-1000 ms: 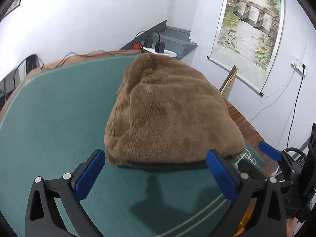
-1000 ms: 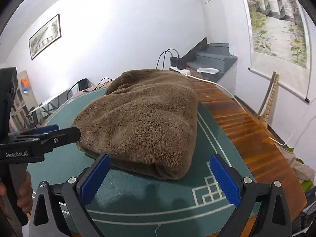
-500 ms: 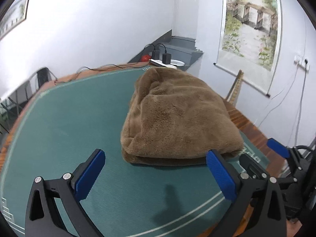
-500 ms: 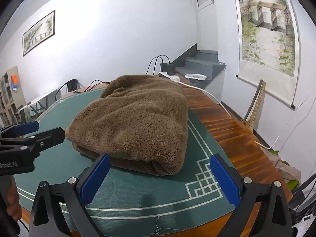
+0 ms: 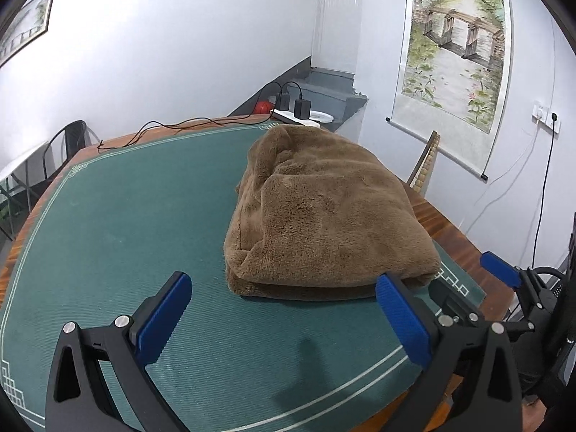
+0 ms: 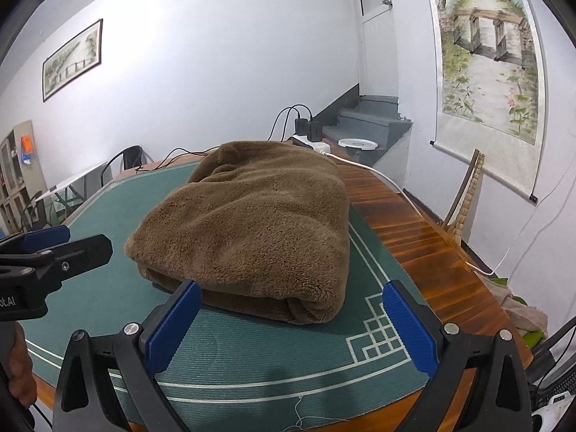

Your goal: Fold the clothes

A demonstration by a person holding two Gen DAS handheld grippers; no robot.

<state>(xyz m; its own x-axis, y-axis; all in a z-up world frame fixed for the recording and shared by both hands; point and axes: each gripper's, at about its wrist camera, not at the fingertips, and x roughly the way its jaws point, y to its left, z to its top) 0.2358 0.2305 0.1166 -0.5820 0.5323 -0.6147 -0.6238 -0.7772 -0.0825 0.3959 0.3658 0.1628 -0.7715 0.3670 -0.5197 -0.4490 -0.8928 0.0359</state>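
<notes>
A brown fleece garment (image 5: 324,212) lies folded into a thick bundle on the green mat (image 5: 126,216), toward the mat's right side. My left gripper (image 5: 284,320) hovers open just in front of the bundle's near edge, nothing between its blue pads. In the right wrist view the same bundle (image 6: 252,223) rests near the mat's patterned corner (image 6: 378,334). My right gripper (image 6: 291,327) is open and empty, a short way back from the folded edge. The left gripper's fingers (image 6: 54,248) show at that view's left edge, with a hand below them.
The mat covers a wooden table (image 6: 424,237). A power strip with black chargers (image 5: 295,108) and cables sits at the far edge, a white cable (image 6: 378,176) runs along the wood. A chair (image 5: 68,144) stands left. Crumpled cloth (image 6: 522,309) lies off the table's right.
Both grippers have pulled back and risen from the bundle, which now looks smaller and farther. The garment itself has not moved. Both stay open.
</notes>
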